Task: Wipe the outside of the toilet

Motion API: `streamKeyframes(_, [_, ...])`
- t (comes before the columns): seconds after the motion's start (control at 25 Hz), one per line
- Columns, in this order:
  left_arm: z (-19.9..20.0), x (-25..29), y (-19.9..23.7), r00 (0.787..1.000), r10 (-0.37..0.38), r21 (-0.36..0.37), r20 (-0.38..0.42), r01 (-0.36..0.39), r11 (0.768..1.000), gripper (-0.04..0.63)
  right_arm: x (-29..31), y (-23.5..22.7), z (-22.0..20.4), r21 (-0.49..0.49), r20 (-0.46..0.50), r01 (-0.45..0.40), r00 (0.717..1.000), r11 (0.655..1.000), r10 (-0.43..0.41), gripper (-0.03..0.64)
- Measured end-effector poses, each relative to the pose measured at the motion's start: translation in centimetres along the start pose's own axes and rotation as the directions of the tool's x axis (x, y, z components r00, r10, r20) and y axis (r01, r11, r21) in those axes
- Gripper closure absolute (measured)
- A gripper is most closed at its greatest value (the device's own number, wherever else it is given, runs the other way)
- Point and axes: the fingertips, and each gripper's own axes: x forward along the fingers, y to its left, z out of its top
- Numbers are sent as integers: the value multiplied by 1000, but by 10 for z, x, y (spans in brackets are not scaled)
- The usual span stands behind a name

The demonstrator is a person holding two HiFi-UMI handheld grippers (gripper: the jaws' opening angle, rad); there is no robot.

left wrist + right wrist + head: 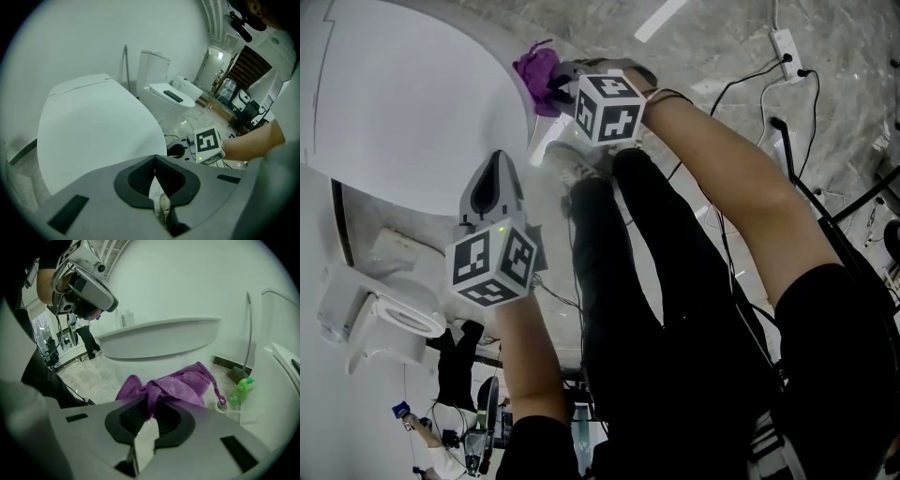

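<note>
Marble floor (722,37); right hand-held gripper (151,409) clamps purple cloth (180,385) by toilet (159,341).

The right gripper's (150,414) grey jaws are closed on a fold of a purple terry cloth (174,385), which bunches out in front of them just below the white ceramic toilet bowl's (159,341) curved outside; contact cannot be told. A small green plastic bottle (240,391) stands on the pale marbled floor (93,378) at the right.
</note>
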Motion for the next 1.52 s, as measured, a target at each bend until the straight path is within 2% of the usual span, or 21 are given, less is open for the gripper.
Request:
streamKeyframes(0.2, [-16,-11,12,1000,5,-27,7,-5,1000,586,4,26,2,-52,-20,-35,999,998,34,574])
streamKeyframes(0.4, [-42,-25,19,1000,13,-59,16,-12,998,586,3,50,6,-1,-4,-17,1000,1000,17,574])
streamKeyframes(0.68, [-92,-58,42,999,13,-111,46,-8,994,586,8,84,21,62,-9,39,999,997,-38,574])
streamKeyframes(1.04, [-162,-102,74,997,-2,-144,72,13,989,586,24,137,46,48,-72,93,993,994,-90,574])
streamKeyframes(1.36, [-201,-142,115,994,-6,-175,106,25,984,586,47,168,63,51,-144,158,978,986,-150,574])
streamKeyframes(1.52, [-223,-160,140,993,-17,-208,118,42,977,586,74,194,81,40,-162,159,975,986,-151,574])
